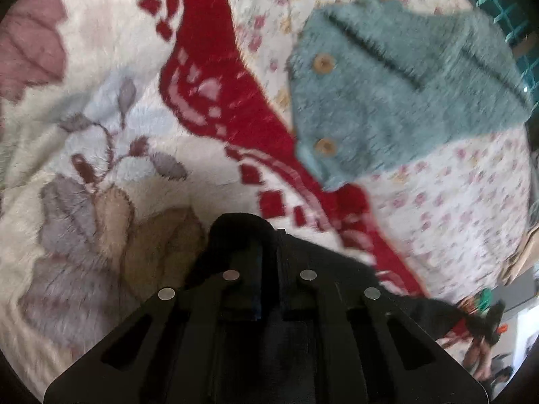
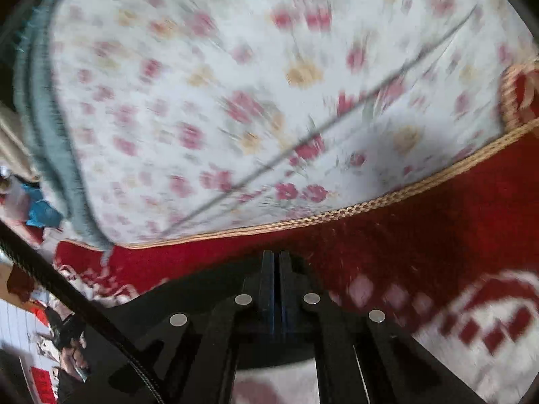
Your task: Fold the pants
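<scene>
The pants [image 1: 323,269] show only as dark, limp black cloth bunched around the left hand-held gripper [image 1: 259,235], whose fingers are closed on a fold of it. A dark sheet of the same cloth seems to trail to the left of the right hand-held gripper [image 2: 277,259], whose jaws are pressed together; whether cloth is pinched between them is hard to tell in the blur. Judging from this, the fold is barely begun: the garment is gathered, not laid flat, and no neat crease is visible. Beneath lies a plush blanket [image 1: 101,128], cream with red bands and greyish flowers, over a thin floral sheet [image 2: 235,84] on the bed. A fuzzy teal knitted cardigan [image 1: 387,94] with round wooden buttons lies apart
</scene>
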A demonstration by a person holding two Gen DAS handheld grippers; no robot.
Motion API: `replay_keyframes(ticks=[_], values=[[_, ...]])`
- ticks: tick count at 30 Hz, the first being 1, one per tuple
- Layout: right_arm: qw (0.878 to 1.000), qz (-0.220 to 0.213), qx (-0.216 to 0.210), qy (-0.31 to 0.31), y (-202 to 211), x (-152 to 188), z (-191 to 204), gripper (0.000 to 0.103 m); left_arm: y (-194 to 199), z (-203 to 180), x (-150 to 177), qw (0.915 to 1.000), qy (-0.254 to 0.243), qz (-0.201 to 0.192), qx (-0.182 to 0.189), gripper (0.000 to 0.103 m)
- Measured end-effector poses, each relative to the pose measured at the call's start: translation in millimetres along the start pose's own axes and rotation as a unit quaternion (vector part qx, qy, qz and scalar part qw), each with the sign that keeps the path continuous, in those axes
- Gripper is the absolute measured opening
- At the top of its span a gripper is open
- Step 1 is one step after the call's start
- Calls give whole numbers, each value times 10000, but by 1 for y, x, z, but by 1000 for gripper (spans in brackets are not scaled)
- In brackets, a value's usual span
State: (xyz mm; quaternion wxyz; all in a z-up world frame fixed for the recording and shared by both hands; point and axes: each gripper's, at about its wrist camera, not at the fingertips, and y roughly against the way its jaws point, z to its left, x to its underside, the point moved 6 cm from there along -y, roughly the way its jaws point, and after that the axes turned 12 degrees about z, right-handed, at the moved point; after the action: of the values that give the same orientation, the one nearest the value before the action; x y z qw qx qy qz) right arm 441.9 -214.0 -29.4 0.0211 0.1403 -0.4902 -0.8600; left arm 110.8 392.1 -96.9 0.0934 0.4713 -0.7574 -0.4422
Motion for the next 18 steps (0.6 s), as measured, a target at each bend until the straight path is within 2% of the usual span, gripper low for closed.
replay_keyframes(ticks=[4, 8, 13, 15, 18], values=[[9992, -292, -181, 202, 57, 32, 12, 2, 52, -18, 10, 9983, 68, -266, 504, 4], [9974, -461, -398, 388, 101, 87, 22, 2, 102, -24, 37, 9951, -38, -422, 898, 4], [9964, -394, -601, 449, 113, 174, 8, 2, 137, 5, 85, 9922, -67, -502, 1143, 4], [9963, -333, -680, 407, 107, 206, -4, 2, 136, 18, 101, 9934, -131, -470, 1039, 4], [9966, -259, -763, 150, 95, 246, -28, 2, 134, 46, 123, 9925, -56, -428, 1146, 4]])
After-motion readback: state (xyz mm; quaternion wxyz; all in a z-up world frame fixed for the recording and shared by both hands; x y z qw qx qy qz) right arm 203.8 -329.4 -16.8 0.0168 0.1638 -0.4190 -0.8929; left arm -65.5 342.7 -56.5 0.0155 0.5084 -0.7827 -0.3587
